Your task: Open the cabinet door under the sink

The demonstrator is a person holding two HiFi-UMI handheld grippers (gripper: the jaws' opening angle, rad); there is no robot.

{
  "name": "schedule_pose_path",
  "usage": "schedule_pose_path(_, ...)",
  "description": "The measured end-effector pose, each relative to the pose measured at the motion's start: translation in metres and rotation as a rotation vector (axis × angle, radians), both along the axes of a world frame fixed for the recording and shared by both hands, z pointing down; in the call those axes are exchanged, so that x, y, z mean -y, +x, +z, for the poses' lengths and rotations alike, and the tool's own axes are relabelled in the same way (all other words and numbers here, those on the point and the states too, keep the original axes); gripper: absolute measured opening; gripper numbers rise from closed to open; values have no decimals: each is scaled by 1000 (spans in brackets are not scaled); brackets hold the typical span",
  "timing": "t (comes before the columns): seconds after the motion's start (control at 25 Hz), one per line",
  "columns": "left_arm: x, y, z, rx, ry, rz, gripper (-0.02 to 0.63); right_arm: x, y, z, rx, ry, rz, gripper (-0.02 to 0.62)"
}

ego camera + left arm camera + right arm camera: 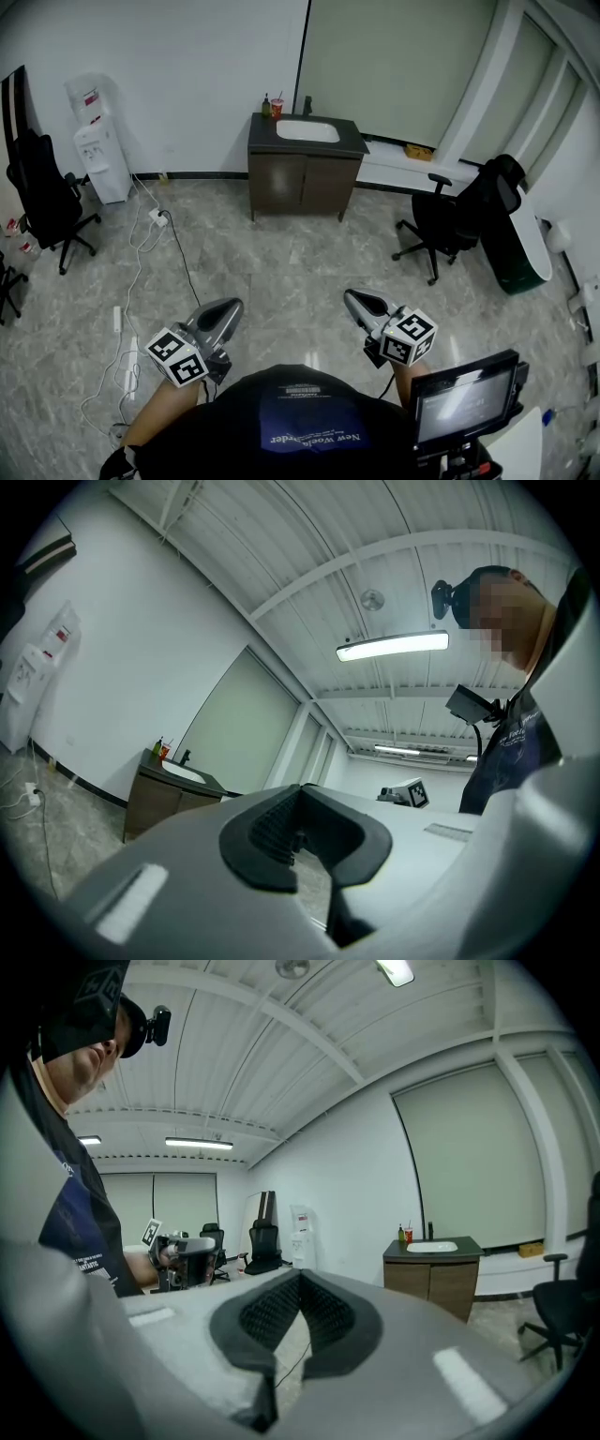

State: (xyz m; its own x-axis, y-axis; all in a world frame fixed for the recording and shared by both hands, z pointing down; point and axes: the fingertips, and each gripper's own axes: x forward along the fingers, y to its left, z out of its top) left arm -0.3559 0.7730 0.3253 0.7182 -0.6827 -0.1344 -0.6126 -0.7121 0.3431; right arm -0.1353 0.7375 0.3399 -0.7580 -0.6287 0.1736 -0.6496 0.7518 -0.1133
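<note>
The dark brown sink cabinet (pixel 303 183) stands against the far wall with both doors closed and a white basin (pixel 307 131) in its top. It also shows small in the left gripper view as the cabinet (pixel 155 803) and in the right gripper view as the cabinet (pixel 442 1283). My left gripper (pixel 230 305) and right gripper (pixel 352 297) are held low in front of me, far from the cabinet, and point toward it. The left gripper (pixel 302 797) and the right gripper (pixel 300 1279) are both shut, with nothing between the pads.
A black office chair (pixel 450 220) stands right of the cabinet, and another chair (pixel 42 202) and a water dispenser (pixel 101 155) at the left. White cables and a power strip (pixel 131 309) lie on the tiled floor at the left. Bottles and a red cup (pixel 273 106) sit on the countertop.
</note>
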Motion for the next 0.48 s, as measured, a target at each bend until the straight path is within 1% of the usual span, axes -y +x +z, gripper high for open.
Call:
schedule_pose_path(0.2,-2,-35,6,-4,8,4,-2,1,-32,-1,-2,12,4,0)
schedule_pose_path(0.32,2,-57,7,-11,-6,-2,-2,7,-51,0,1,6,13,0)
schedule_pose_path(0.48,4,-64,14,0,-15,-9,-2,7,-59,9,-2,-8,5,0)
